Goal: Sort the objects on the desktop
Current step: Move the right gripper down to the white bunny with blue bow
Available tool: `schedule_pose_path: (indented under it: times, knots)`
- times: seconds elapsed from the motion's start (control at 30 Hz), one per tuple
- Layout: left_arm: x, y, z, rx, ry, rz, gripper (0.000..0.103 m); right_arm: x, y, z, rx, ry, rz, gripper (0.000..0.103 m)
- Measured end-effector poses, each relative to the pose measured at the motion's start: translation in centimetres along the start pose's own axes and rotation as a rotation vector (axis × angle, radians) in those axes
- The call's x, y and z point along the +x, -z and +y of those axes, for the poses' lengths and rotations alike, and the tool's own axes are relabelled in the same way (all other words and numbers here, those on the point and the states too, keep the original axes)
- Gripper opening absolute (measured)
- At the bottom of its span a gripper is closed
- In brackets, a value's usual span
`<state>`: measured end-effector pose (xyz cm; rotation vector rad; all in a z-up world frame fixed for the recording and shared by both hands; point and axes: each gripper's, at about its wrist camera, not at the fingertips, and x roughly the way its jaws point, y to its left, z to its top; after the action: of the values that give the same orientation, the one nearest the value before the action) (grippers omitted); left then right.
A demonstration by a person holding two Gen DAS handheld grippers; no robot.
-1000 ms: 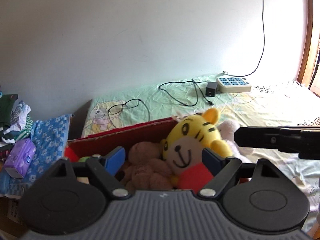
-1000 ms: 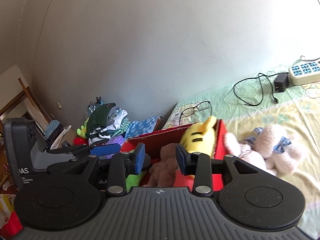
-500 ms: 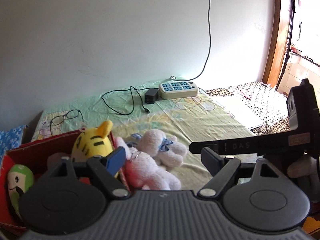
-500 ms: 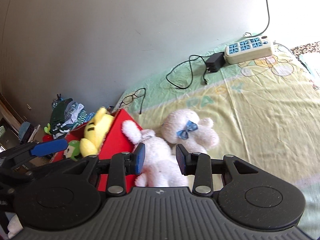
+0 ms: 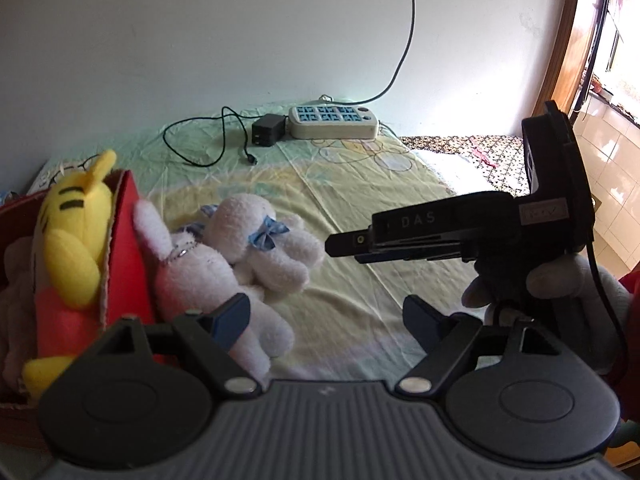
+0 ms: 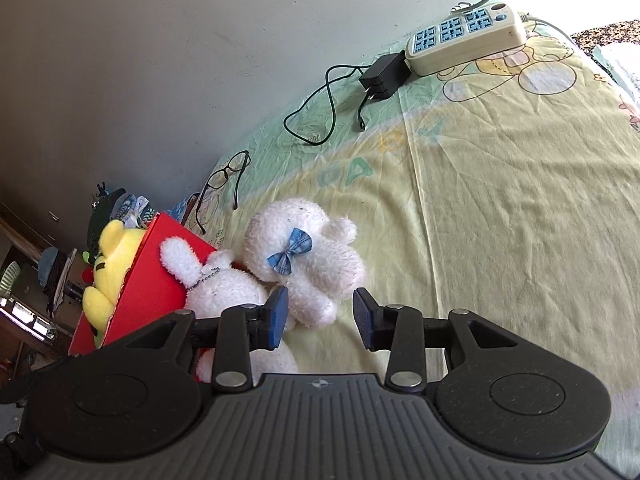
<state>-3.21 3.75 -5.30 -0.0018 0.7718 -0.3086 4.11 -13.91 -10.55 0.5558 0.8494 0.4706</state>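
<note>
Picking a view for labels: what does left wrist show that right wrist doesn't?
Left wrist only: the right gripper from the side, the gloved hand holding it, the doorway.
Right wrist only: glasses, the clutter beyond the box.
Both: two white plushes on the sheet, yellow tiger in the red box, power strip, adapter. Both grippers are open and empty.

Two white plush toys [image 6: 304, 264] lie on the bed beside one red box [image 6: 152, 280] holding one yellow tiger [image 5: 72, 240]; one power strip [image 6: 464, 40], one charger [image 6: 384, 76], one pair of glasses [image 6: 224, 184].
</note>
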Motion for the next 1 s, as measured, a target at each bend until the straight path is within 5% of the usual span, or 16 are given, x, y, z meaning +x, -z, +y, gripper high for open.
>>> schedule_pose_path:
  times: [0.4,0.5,0.8,1.0]
  knots:
    - [4.7,-1.1,1.0,-0.09,0.006,0.051,0.085,4.9,-1.6,-2.3,0.124,-0.088,0.061,0.039]
    - [4.9,-1.2,1.5,-0.111,0.003,0.066,0.085,5.4,-1.4,-2.4,0.136,-0.115,0.09,0.029]
    - [4.9,-1.1,1.6,-0.118,0.034,0.103,0.085,1.4,0.1,-3.5,0.176,-0.155,0.096,0.021]
    - [5.5,-0.6,0.8,-0.105,0.082,0.143,0.085,-2.6,2.6,-5.0,0.213,-0.109,0.094,0.021]
